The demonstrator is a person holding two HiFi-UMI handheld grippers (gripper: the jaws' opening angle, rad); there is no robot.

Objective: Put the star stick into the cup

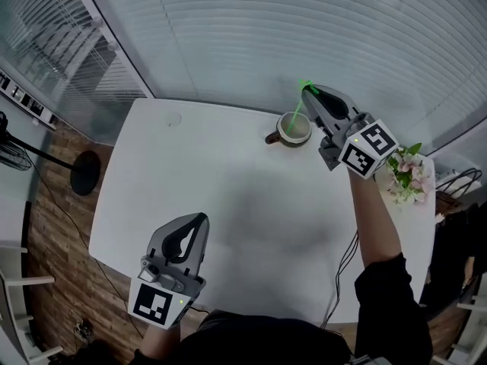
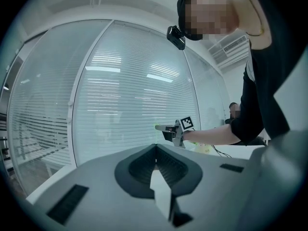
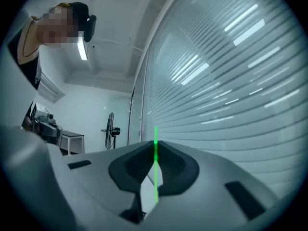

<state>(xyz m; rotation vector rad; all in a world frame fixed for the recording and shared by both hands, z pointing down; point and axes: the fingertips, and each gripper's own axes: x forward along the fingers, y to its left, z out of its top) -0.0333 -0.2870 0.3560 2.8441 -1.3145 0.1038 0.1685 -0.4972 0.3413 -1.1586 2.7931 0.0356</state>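
Since the stick had to drop end-first into the cup, the right claw (image 1: 309,92) was clamped on the star stick (image 1: 297,112) near its top, leaving the thin green shaft free below the pads. The stick's long axis ran steeply down and slightly left from the claw's tip, star end up, lower end aimed at the cup (image 1: 294,130) just beneath. Whether the tip sat inside the rim was hard to tell. The left claw (image 1: 200,220), closed on nothing, hovered over the desk (image 1: 228,188), well apart.
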